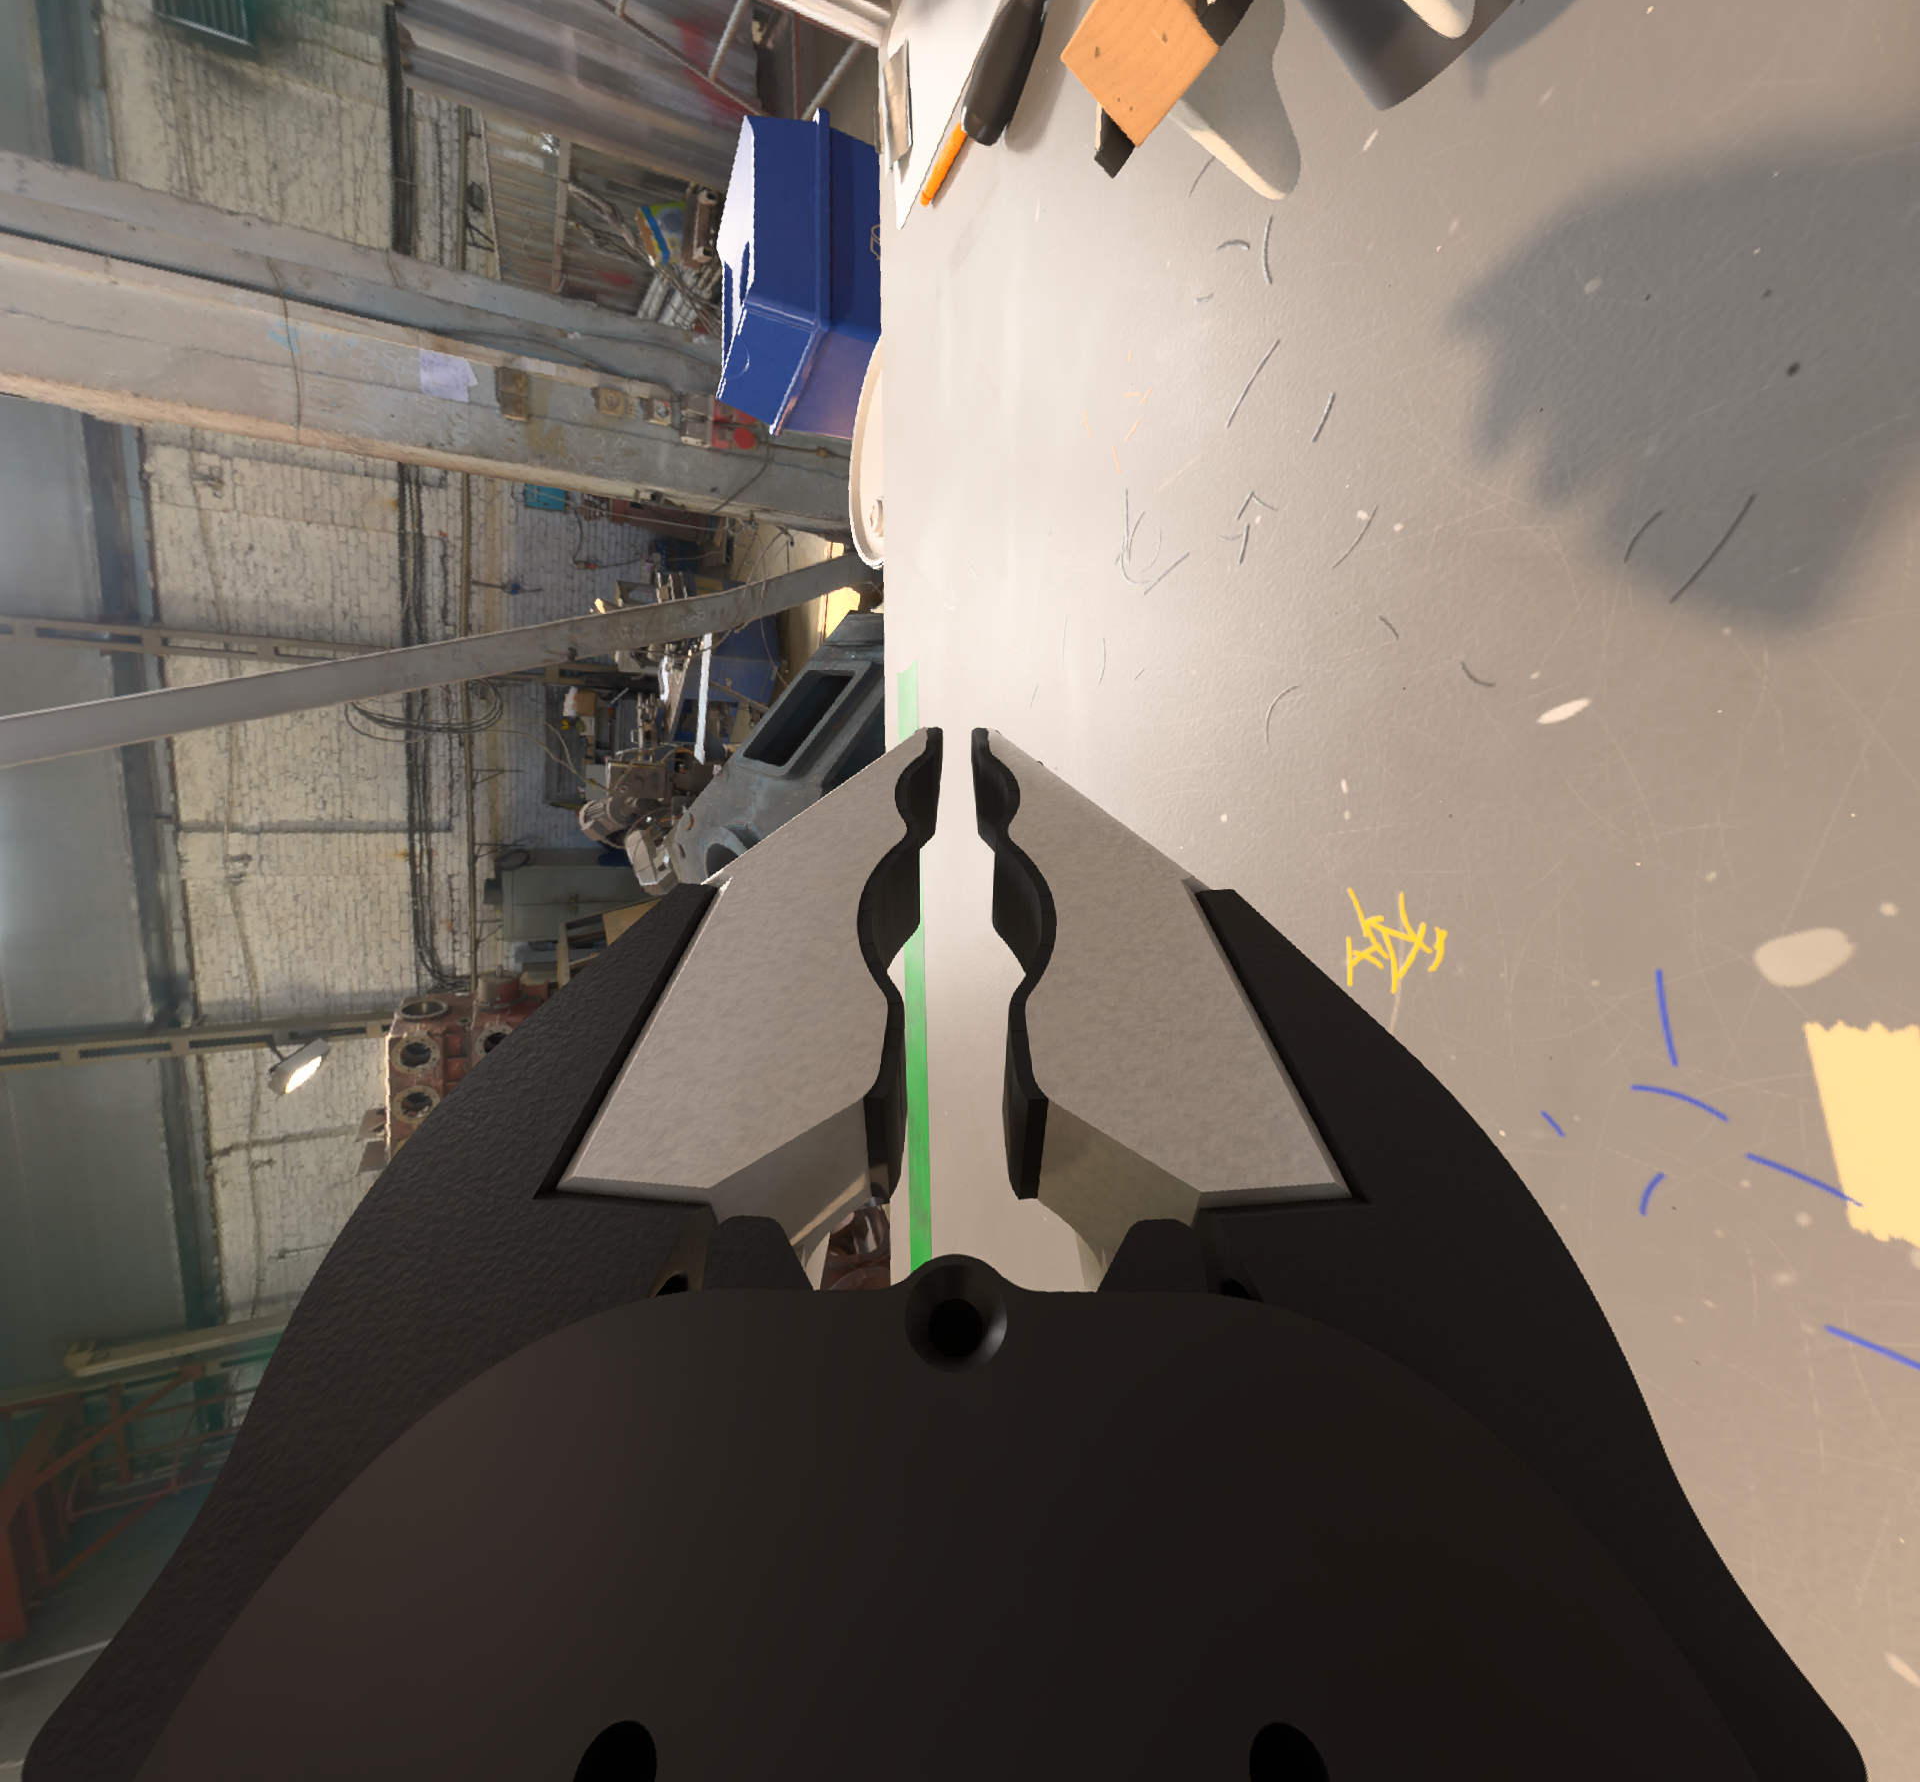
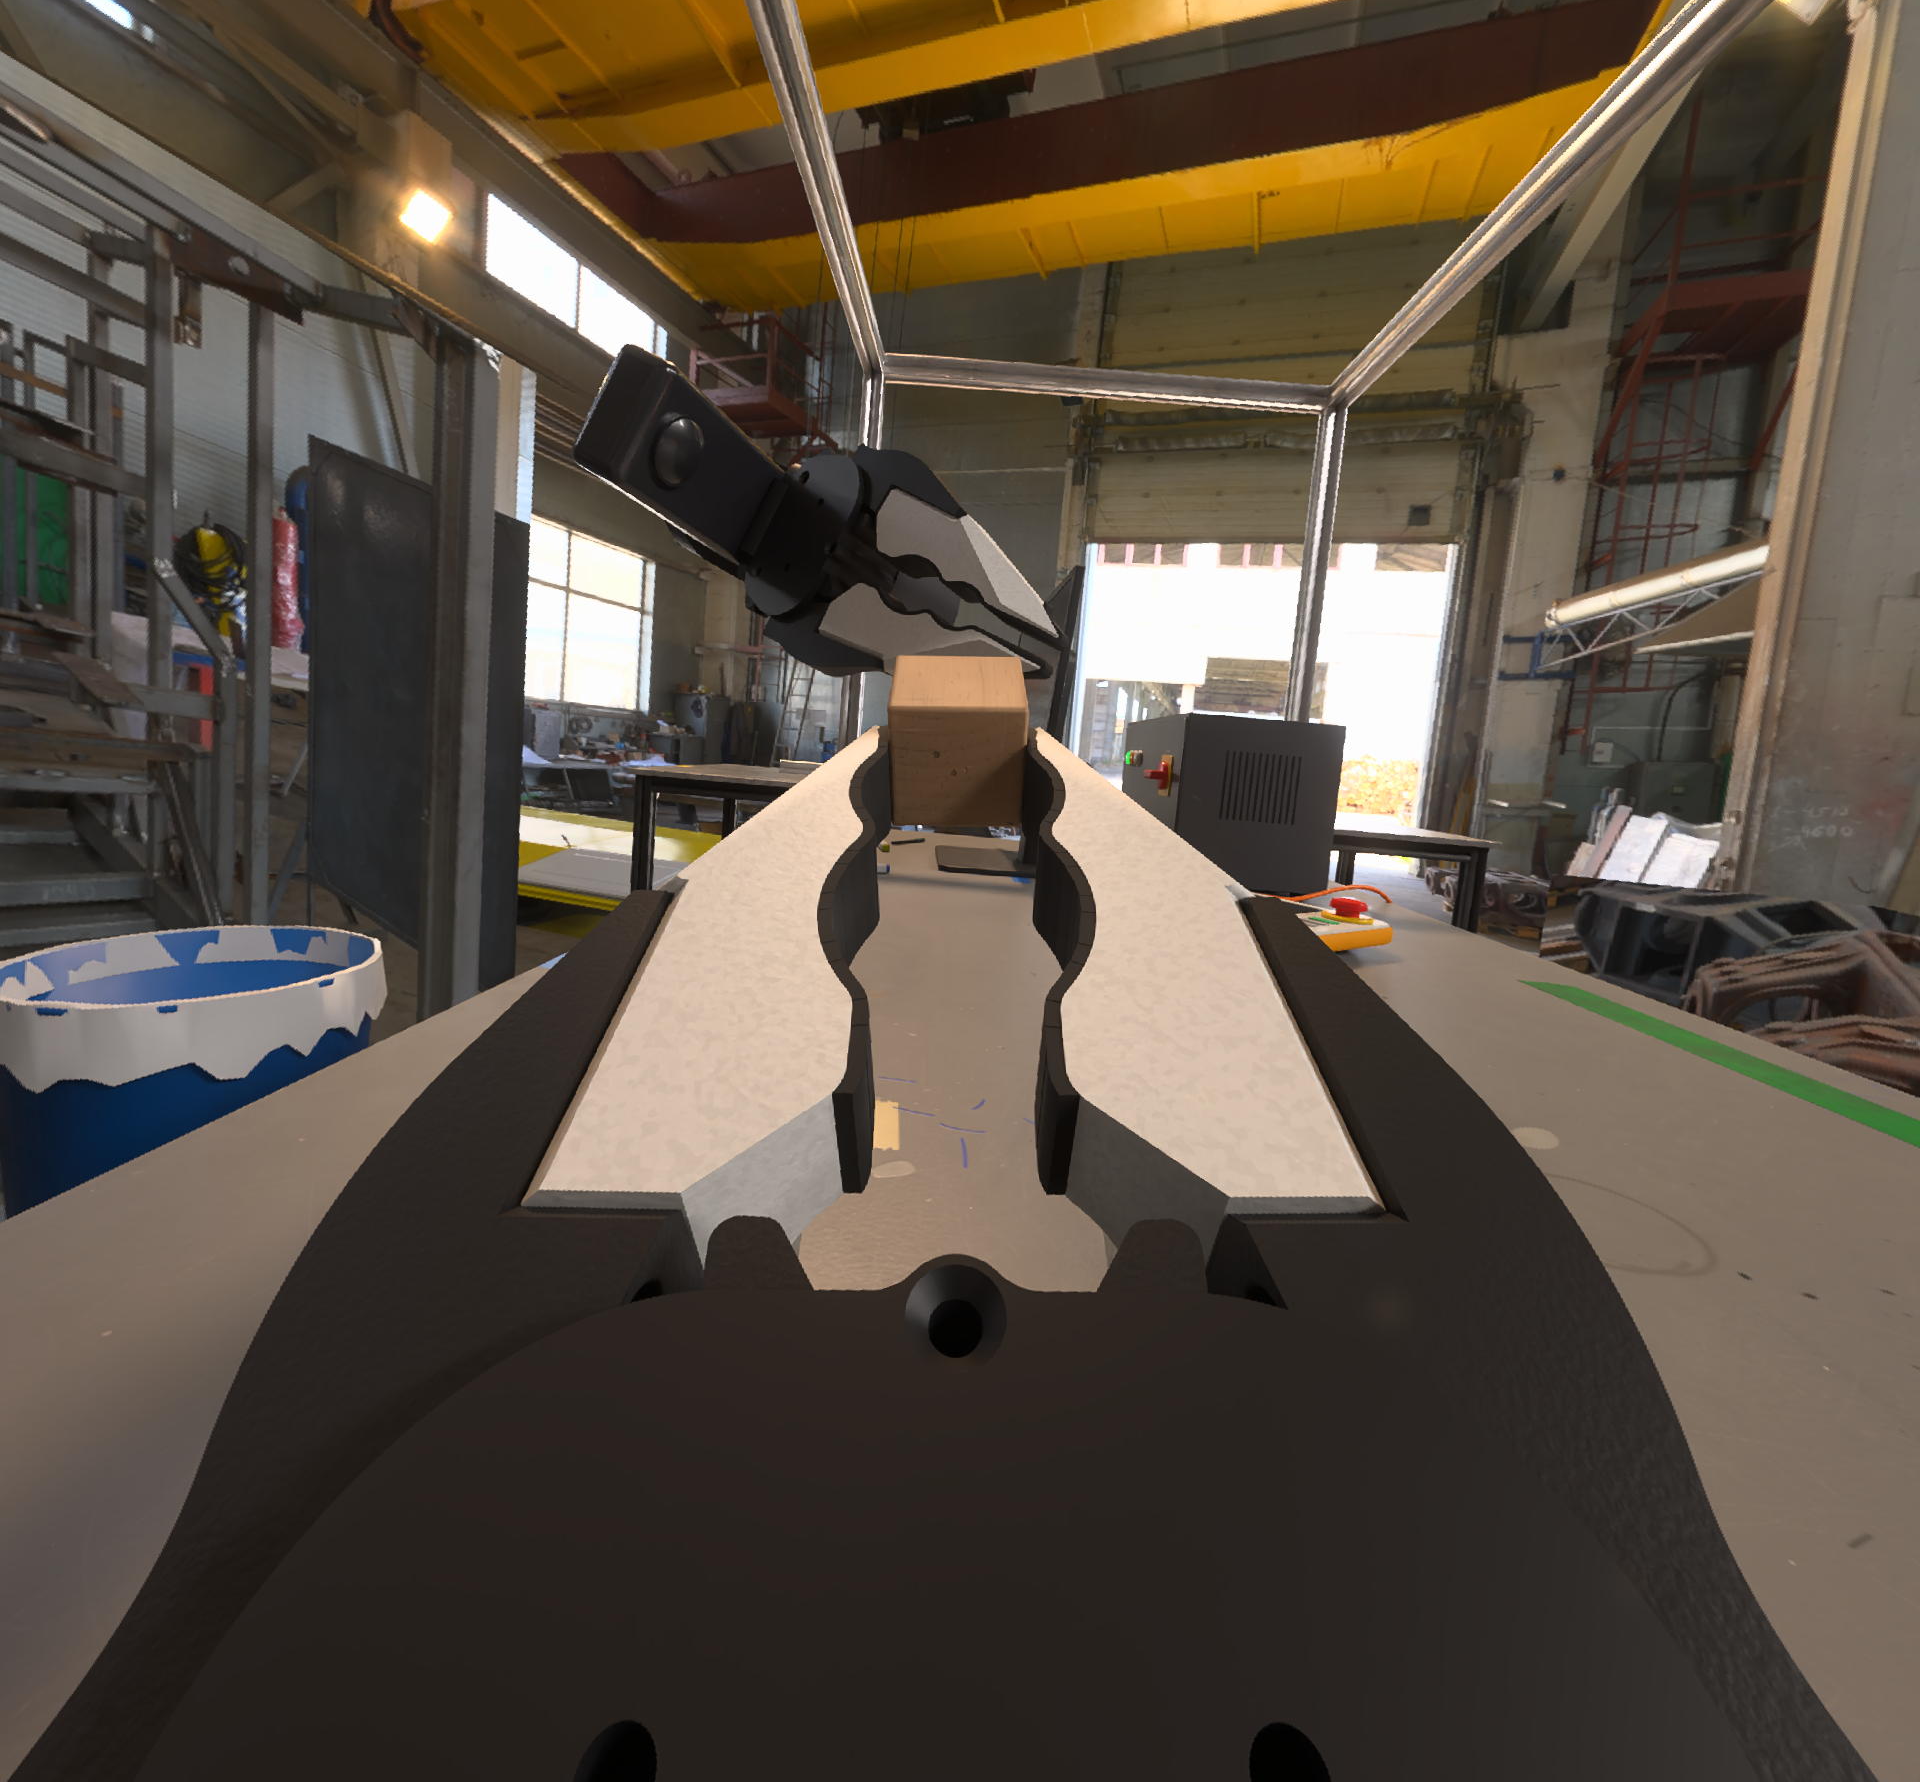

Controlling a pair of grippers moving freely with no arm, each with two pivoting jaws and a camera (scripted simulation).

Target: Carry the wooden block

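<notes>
The wooden block (image 2: 956, 758) is a light brown cube. My right gripper (image 2: 956, 743) is shut on it at the fingertips and holds it above the grey table (image 2: 1558, 1317). In the left wrist view the block (image 1: 1132, 59) shows at the top right, clamped in the right gripper (image 1: 1155, 18). My left gripper (image 1: 956, 740) is shut with only a thin gap and holds nothing. It points along the table's edge. In the right wrist view the left gripper (image 2: 1044, 641) hovers just behind and above the block, apart from it.
A blue bucket with a white rim (image 2: 187, 1036) stands at the left. A black box (image 2: 1236, 787) and a yellow pendant with a red button (image 2: 1345, 922) sit at the far end. A black-handled screwdriver (image 1: 1008, 49), a blue bin (image 1: 800, 278) and green tape (image 1: 914, 1005) line the edge.
</notes>
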